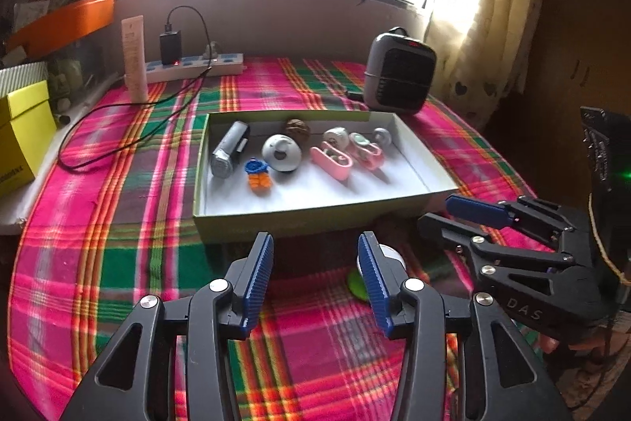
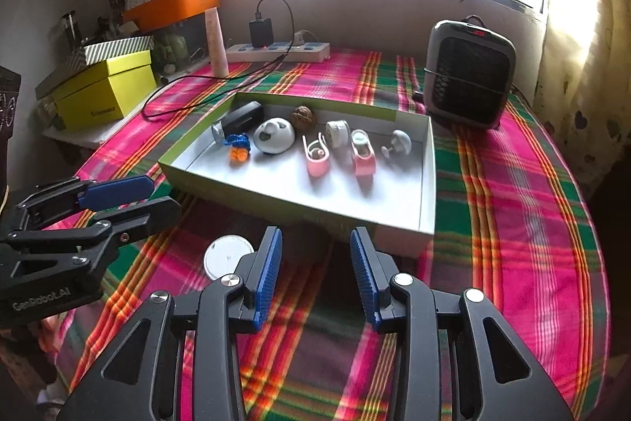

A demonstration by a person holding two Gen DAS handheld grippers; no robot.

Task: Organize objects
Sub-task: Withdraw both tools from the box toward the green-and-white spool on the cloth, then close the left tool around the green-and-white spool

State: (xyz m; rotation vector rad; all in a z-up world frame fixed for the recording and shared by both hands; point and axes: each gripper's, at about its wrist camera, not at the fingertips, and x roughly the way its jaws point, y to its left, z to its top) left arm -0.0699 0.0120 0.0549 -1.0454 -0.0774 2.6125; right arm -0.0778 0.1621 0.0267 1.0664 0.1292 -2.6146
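Both grippers are hovering over the plaid cloth (image 1: 118, 223) at the table's near edge, just short of the tray (image 1: 315, 219). The left gripper (image 1: 315, 279) is standing part open with nothing between its jaws; the right gripper (image 2: 315, 275) is likewise part open and empty.

Most items seem already sorted: the torch (image 1: 228, 148), blue-orange toy (image 1: 258, 174), white disc (image 1: 282, 152), walnut (image 1: 296, 130), two pink clips (image 1: 331, 158) and small knobs are lying in a row along the tray's far side. One thing is waiting outside: a round white lid (image 2: 228, 255), flat on the cloth beside the tray's near wall, with something green (image 1: 357, 285) just beside it.

The step in hand looks like reaching for that lid. Being flat and low, it is calling for a steep approach, jaws wide enough to straddle its rim, then a lift over the tray wall.
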